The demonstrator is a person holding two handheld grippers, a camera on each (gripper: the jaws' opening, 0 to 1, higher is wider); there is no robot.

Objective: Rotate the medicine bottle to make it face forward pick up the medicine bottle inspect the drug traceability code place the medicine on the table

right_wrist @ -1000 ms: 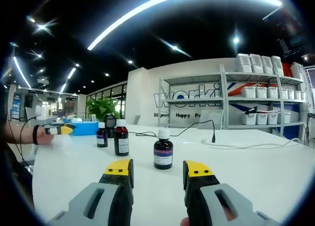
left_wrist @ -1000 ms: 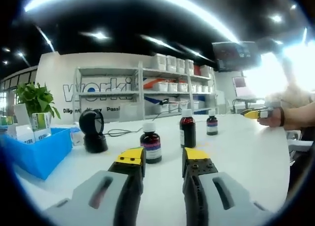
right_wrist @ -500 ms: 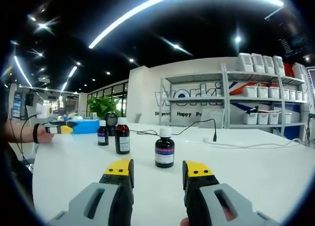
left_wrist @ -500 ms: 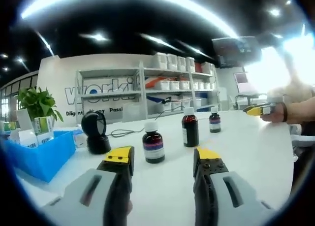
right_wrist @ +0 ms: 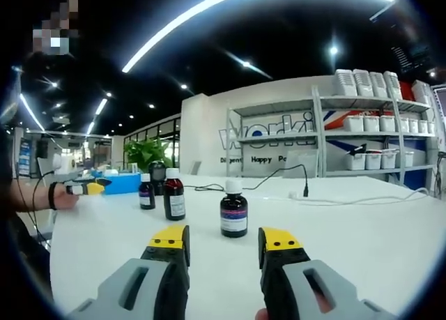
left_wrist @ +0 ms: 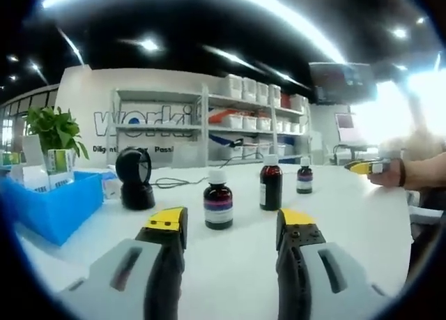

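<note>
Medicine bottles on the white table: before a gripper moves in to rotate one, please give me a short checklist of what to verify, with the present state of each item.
1. Left gripper open, holding nothing: ok.
2. Right gripper open, holding nothing: ok.
3. Nearest medicine bottle upright, white cap on: ok.
4. Space around it: ok; the taller bottle and small bottle stand apart from it.
5. Label facing forward, traceability code readable: cannot tell; the print is too small.
6. Black scanner and its cable out of the path: ok; both lie off to one side.
</note>
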